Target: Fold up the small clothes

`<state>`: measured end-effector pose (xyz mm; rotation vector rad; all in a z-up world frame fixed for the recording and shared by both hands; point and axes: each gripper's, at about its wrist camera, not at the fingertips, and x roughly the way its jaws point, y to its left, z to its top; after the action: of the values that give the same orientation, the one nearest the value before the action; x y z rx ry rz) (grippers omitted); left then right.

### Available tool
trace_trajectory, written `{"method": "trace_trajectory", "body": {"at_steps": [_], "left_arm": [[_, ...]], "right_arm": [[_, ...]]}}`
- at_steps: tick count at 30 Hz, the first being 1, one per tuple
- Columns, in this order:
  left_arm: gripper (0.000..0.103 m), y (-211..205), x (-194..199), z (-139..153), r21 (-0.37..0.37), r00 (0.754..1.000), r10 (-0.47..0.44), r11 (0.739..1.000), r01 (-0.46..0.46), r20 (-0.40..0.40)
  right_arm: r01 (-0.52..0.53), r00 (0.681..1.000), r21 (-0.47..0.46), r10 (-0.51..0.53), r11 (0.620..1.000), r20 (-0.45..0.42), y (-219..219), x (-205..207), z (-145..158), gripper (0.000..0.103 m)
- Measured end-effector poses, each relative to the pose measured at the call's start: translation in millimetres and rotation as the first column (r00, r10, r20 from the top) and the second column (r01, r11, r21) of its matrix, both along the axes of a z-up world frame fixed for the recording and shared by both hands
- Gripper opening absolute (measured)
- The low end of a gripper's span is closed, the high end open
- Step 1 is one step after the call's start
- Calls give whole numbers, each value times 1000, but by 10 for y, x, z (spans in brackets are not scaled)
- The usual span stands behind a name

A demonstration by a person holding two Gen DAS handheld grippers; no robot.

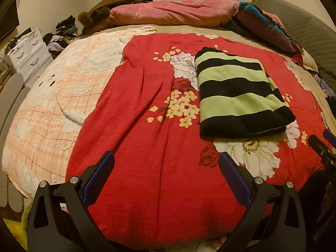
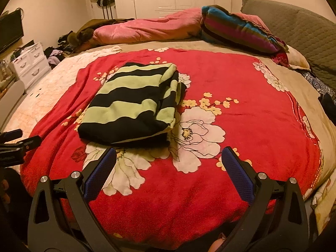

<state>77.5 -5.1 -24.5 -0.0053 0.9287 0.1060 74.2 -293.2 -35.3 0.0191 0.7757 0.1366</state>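
Observation:
A folded garment with green and black stripes (image 1: 239, 94) lies flat on the red floral blanket (image 1: 147, 126), right of centre in the left wrist view. In the right wrist view the striped garment (image 2: 134, 105) sits left of centre, just beyond my fingers. My left gripper (image 1: 167, 159) hovers open over bare blanket, to the near left of the garment, holding nothing. My right gripper (image 2: 169, 155) is open too, its left fingertip close to the garment's near edge without touching it. Each gripper shows at the other view's edge: the right gripper (image 1: 323, 145) and the left gripper (image 2: 14, 145).
A peach and white blanket (image 1: 48, 105) covers the bed's left side. Pink bedding (image 1: 172, 12) and a striped pillow (image 2: 237, 29) lie along the far side, a grey headboard (image 2: 298, 33) at right. White drawers (image 1: 29, 54) and heaped clothes (image 1: 61, 35) stand left of the bed.

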Motion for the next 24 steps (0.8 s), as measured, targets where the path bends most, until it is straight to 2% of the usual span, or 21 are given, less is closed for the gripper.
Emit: {"method": "trace_trajectory", "body": {"at_steps": [5,9,11,13,16,18,19,20,22,24], "left_arm": [[99,245,120,-3,-71,999,33,997,-33,5],[99,778,405,-196,-77,980,181,979,-188,-83],[99,1120,537,-289,-60,957,269,959,-276,-109],[99,1497,669,-379,-33,924,361,929,-367,-126],[99,2214,904,-531,4,848,507,858,-513,-156],[99,2636,1043,-613,50,797,585,810,-585,-148],[99,2889,1124,-672,89,763,631,776,-625,-140],[99,3104,1193,-712,119,729,671,742,-660,-139],[99,3555,1318,-757,92,685,717,696,-712,-128],[99,3913,1416,-756,148,620,780,626,-766,-90]], "right_arm": [[45,999,42,-44,998,-22,-213,143,-44,95],[134,991,95,-131,986,-32,-633,400,-60,95],[202,979,129,-200,971,-31,-964,585,-57,95],[289,957,128,-289,949,-15,-1351,785,-59,95],[394,919,127,-394,910,-26,-1936,1102,-131,95],[476,879,153,-471,866,-72,-2438,1336,-260,95],[524,852,157,-515,837,-97,-2694,1447,-333,95],[596,803,122,-584,794,-121,-3020,1585,-420,95],[699,712,38,-688,714,-141,-3632,1821,-564,95],[777,621,-15,-769,630,-156,-4107,1954,-660,95]]}}
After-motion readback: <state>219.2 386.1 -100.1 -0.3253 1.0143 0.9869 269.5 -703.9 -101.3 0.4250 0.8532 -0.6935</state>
